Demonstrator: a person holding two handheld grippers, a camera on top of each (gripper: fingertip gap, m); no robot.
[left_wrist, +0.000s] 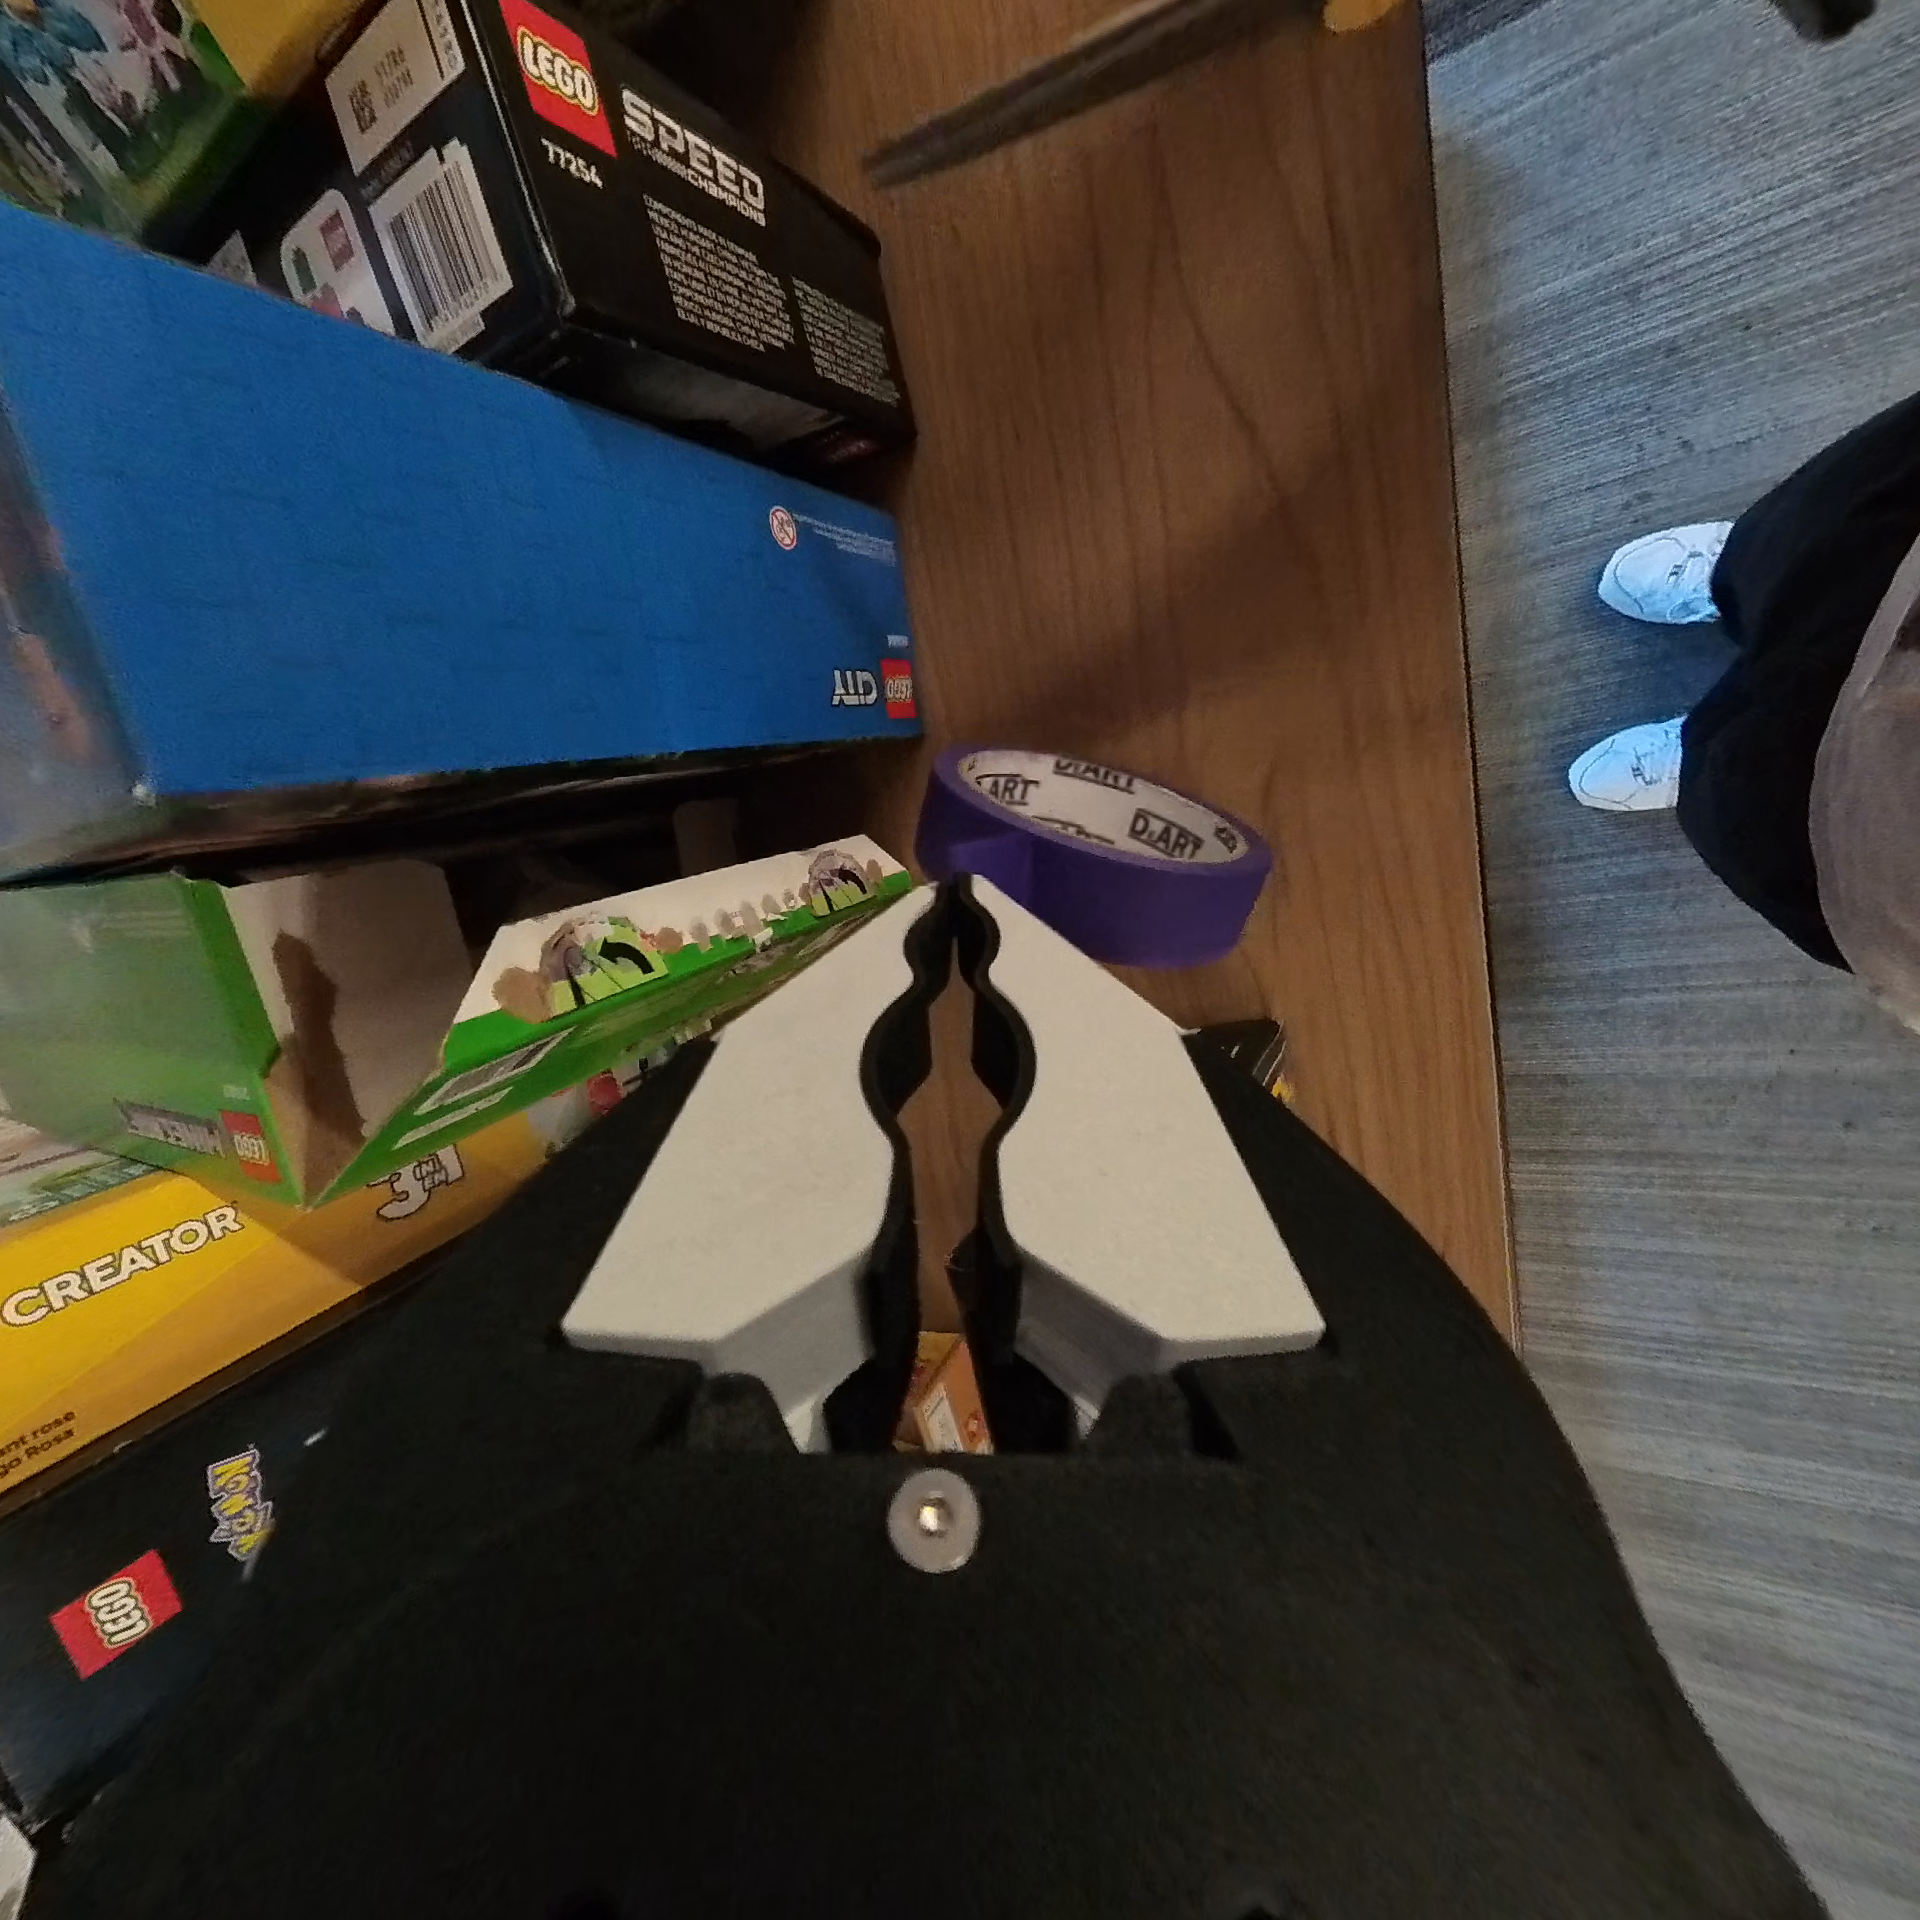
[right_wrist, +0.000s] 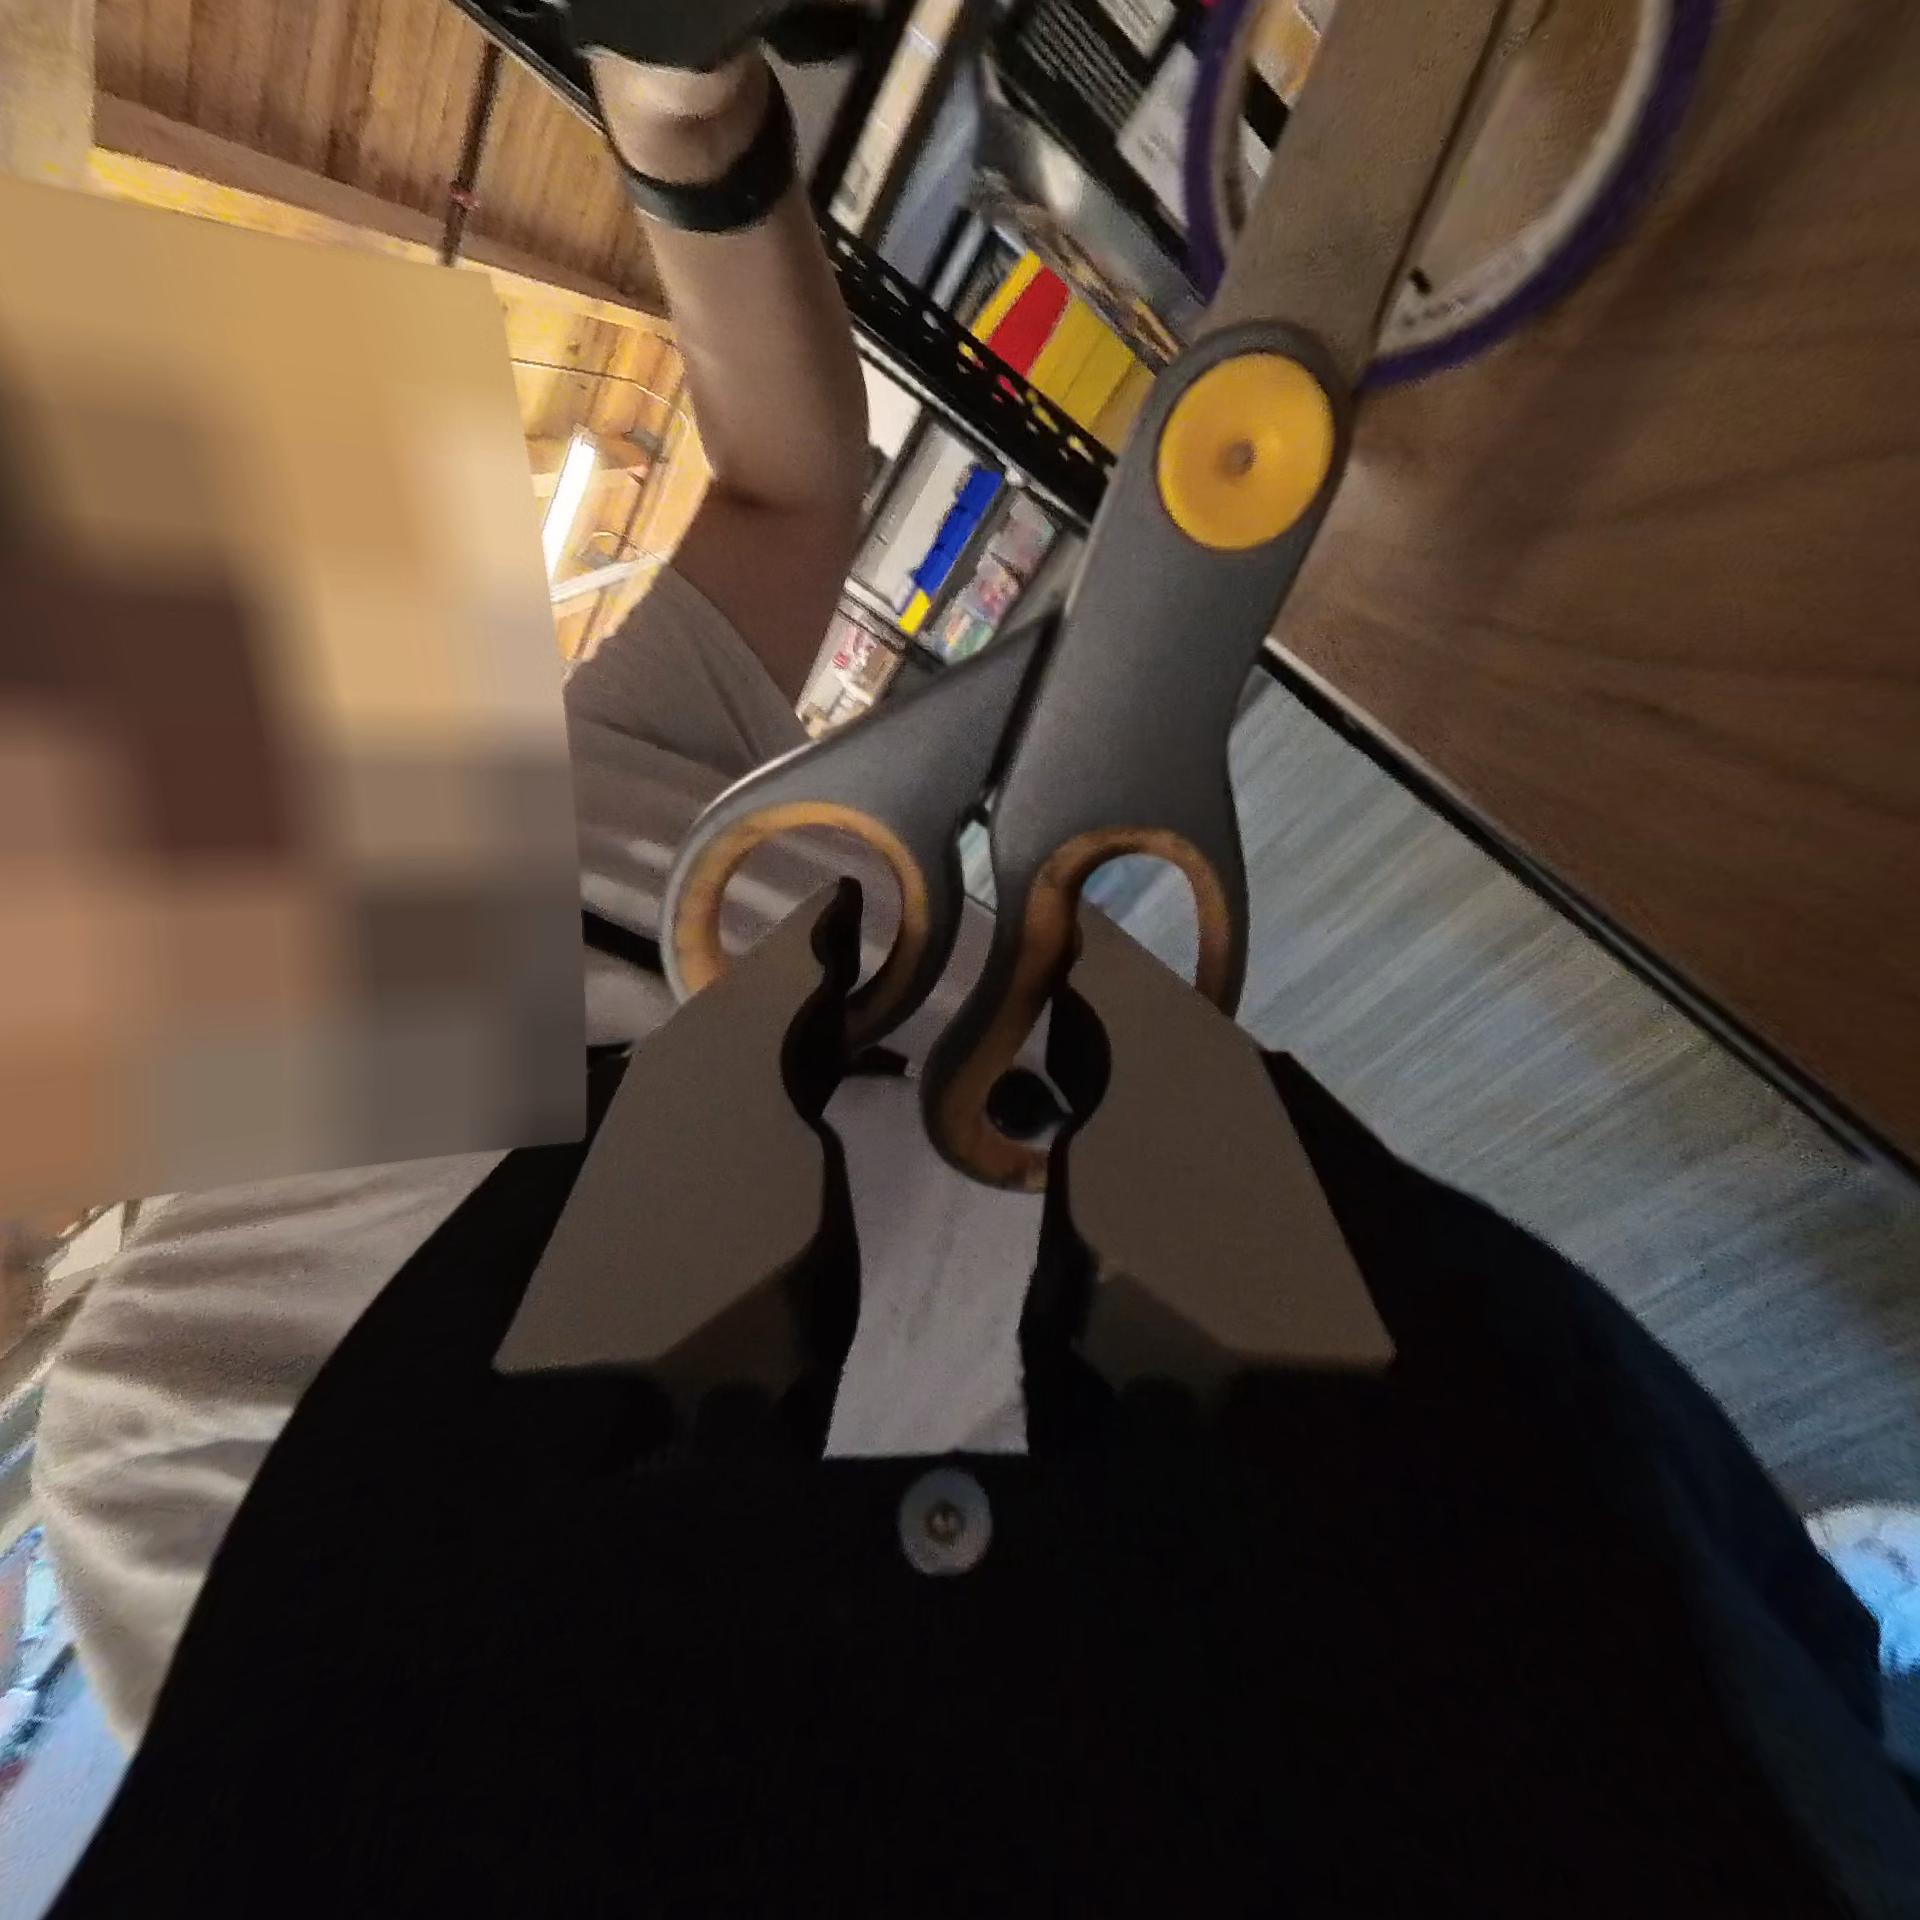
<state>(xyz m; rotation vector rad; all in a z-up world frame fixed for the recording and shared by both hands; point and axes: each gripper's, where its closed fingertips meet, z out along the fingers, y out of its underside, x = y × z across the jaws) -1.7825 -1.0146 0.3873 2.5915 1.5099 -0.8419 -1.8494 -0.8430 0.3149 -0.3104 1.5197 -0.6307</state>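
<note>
In the left wrist view my left gripper (left_wrist: 958, 888) is shut, its tips pinching the near rim of a purple tape roll (left_wrist: 1101, 862) with a white core, held over a wooden table (left_wrist: 1195, 468). In the right wrist view my right gripper (right_wrist: 961, 925) grips grey scissors (right_wrist: 1122, 644) with a yellow pivot. Its fingertips (right_wrist: 831, 925) sit in the two handle loops, clamped on the inner handle bars. The blades are closed and point up across the tape roll (right_wrist: 1621, 218). The scissor blades also show at the top of the left wrist view (left_wrist: 1049, 104).
Toy boxes crowd the table's left side: a black one (left_wrist: 623, 208), a long blue one (left_wrist: 416, 582), a green one (left_wrist: 260, 1039) and a yellow one (left_wrist: 156, 1299). Grey carpet (left_wrist: 1714, 1247) lies right of the table edge, where a person's white shoes (left_wrist: 1662, 571) stand. A metal shelf (right_wrist: 966, 353) shows behind.
</note>
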